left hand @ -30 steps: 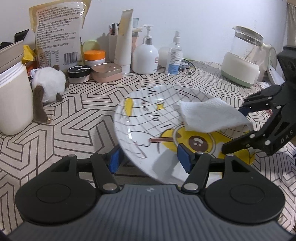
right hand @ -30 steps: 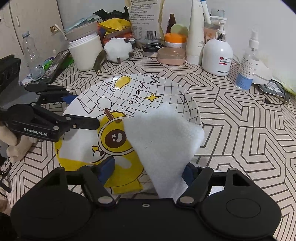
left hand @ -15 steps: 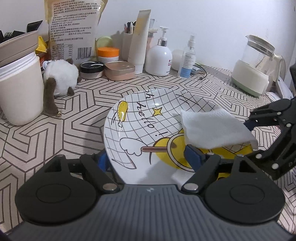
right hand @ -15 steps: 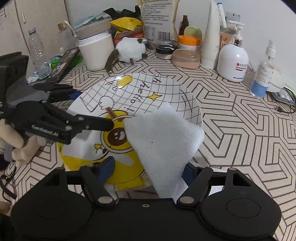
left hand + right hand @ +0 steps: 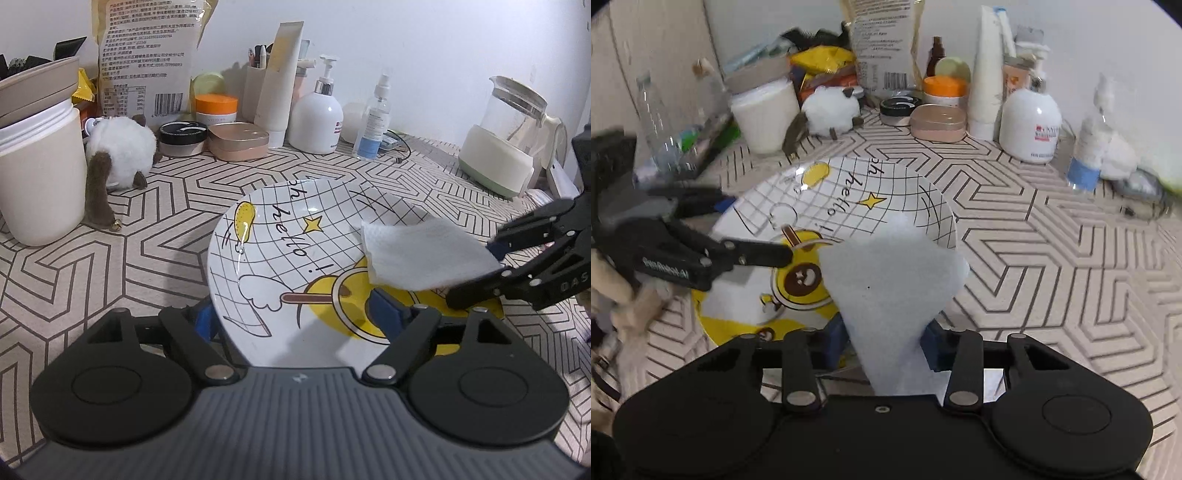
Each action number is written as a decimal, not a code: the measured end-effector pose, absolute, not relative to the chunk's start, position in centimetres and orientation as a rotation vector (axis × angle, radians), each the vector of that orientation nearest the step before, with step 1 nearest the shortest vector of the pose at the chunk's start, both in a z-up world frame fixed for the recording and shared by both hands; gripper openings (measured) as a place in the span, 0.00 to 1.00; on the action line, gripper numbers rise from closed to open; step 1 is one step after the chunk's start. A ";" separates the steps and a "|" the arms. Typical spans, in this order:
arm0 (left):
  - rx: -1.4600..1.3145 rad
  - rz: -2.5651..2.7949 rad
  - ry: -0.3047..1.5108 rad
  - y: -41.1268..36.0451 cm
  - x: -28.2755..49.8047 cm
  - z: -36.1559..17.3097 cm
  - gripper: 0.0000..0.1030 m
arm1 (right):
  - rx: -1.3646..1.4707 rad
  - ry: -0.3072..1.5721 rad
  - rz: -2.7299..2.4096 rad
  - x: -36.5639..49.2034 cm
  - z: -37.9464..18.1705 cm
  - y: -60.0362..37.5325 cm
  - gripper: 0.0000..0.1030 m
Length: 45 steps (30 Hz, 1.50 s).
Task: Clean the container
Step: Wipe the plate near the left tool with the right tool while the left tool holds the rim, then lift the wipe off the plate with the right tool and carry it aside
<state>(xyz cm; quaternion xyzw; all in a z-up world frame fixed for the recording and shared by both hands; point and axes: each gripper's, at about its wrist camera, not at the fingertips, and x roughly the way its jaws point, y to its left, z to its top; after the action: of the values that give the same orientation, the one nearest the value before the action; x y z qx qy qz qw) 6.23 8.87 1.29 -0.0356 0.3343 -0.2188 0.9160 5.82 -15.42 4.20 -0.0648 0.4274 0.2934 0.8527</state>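
Observation:
A white plate [image 5: 280, 258] with a grid, a yellow cartoon figure and "hello!" lies on the patterned tablecloth. My left gripper [image 5: 295, 317] straddles its near rim. The jaws are opening: one blue pad is outside the rim, the other over the plate's face, neither pressing. From the right wrist view the left gripper [image 5: 757, 229] sits at the plate's [image 5: 849, 192] left edge. A folded white wipe [image 5: 890, 273] is between the closing jaws of my right gripper [image 5: 884, 343], both pads against it. The wipe [image 5: 417, 254] sticks out over the plate's right side from the right gripper [image 5: 471, 273].
Along the back stand a white tub [image 5: 37, 177], a plush toy [image 5: 118, 151], cosmetic tins [image 5: 238, 142], a pump bottle [image 5: 316, 122], a spray bottle [image 5: 373, 125] and a glass kettle [image 5: 506, 147]. A water bottle [image 5: 657, 125] stands at far left.
The left jaws have spread apart and the plate has sunk from a raised tilt to lie flatter. The right jaws have drawn in on the wipe, pinching it narrower.

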 end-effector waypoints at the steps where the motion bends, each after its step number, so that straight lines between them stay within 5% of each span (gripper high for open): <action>1: -0.074 -0.451 0.688 8.9 6.2 1.3 0.79 | -0.107 0.902 0.629 5.7 4.0 -15.7 0.45; 25: -0.065 -0.452 0.688 8.7 6.1 1.3 0.81 | -0.042 0.842 0.663 0.6 5.3 -17.3 0.63; 27: -0.065 -0.453 0.689 8.6 6.1 1.3 0.83 | -0.100 0.816 0.674 -0.2 5.4 -17.2 0.54; 29: -0.067 -0.457 0.690 8.7 6.1 1.3 0.84 | -0.178 0.789 0.684 -1.1 5.5 -16.8 0.28; 32: -0.068 -0.459 0.690 8.7 6.1 1.3 0.85 | -0.291 0.744 0.671 -2.0 5.0 -15.5 0.13; 45: -0.058 -0.455 0.691 8.7 6.0 1.3 0.85 | -0.345 0.696 0.277 3.4 4.7 -22.5 0.10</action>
<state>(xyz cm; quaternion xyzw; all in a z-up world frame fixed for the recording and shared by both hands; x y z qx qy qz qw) 5.97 8.66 1.31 -0.0282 0.3357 -0.2211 0.9152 3.36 -22.51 4.69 -0.1677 0.3382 0.1348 0.9161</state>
